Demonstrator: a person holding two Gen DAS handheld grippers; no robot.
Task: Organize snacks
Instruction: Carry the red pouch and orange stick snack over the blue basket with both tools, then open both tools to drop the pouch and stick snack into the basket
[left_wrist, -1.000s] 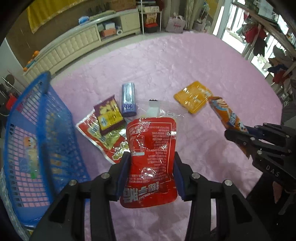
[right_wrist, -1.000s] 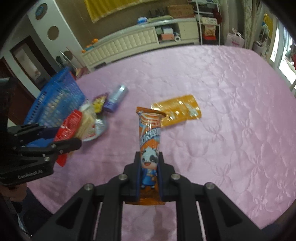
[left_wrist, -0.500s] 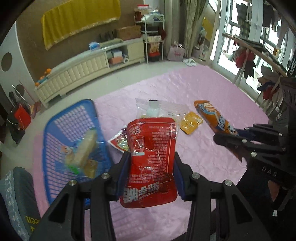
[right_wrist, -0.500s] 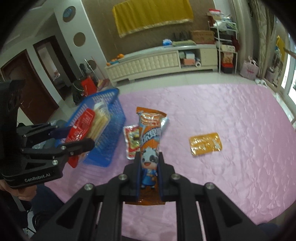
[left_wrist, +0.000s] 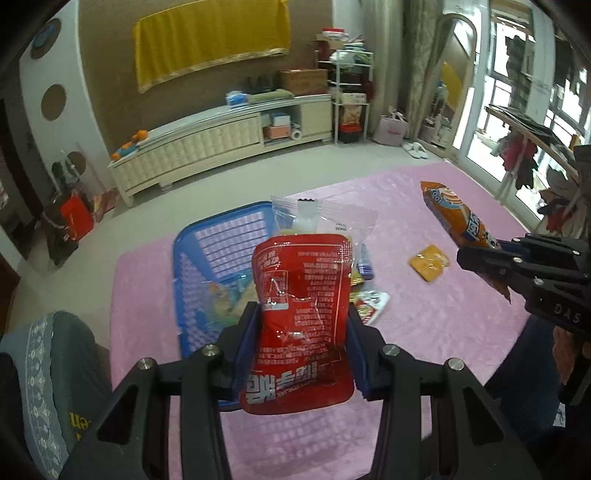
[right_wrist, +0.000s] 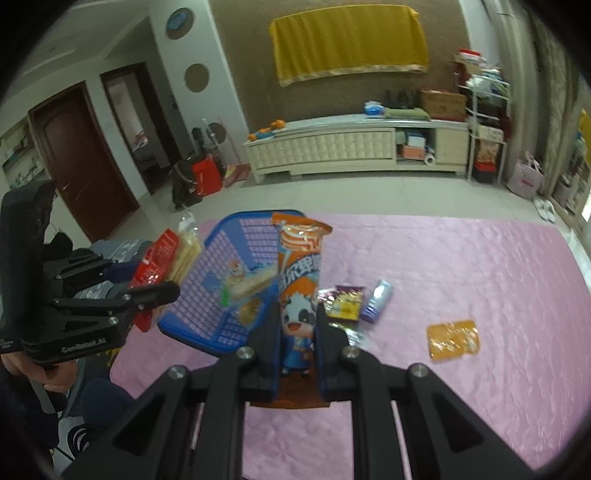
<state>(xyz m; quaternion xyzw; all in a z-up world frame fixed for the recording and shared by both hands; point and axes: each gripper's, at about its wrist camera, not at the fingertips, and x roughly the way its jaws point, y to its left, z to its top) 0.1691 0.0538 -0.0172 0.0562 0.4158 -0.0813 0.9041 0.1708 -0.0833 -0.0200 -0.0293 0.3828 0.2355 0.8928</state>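
My left gripper (left_wrist: 301, 325) is shut on a red pouch (left_wrist: 301, 314), with a clear-wrapped cracker pack (left_wrist: 321, 214) held behind it. It hovers above the blue basket (left_wrist: 207, 236), which holds a wrapped snack (right_wrist: 247, 284). My right gripper (right_wrist: 298, 325) is shut on an orange snack pack with a cartoon cow (right_wrist: 299, 273), raised above the pink cloth near the basket's right side (right_wrist: 236, 236). The left gripper also shows in the right wrist view (right_wrist: 147, 284), and the right gripper in the left wrist view (left_wrist: 480, 254).
On the pink cloth (right_wrist: 461, 266) lie a purple-and-yellow packet (right_wrist: 345, 302), a small purple tube (right_wrist: 376, 301) and an orange flat packet (right_wrist: 452, 338). A grey cushion (left_wrist: 44, 369) sits at the cloth's left edge. A white cabinet (right_wrist: 332, 144) stands at the far wall.
Both grippers have risen well above the cloth with their snacks still held. The basket now lies under and behind the left gripper's pouch.
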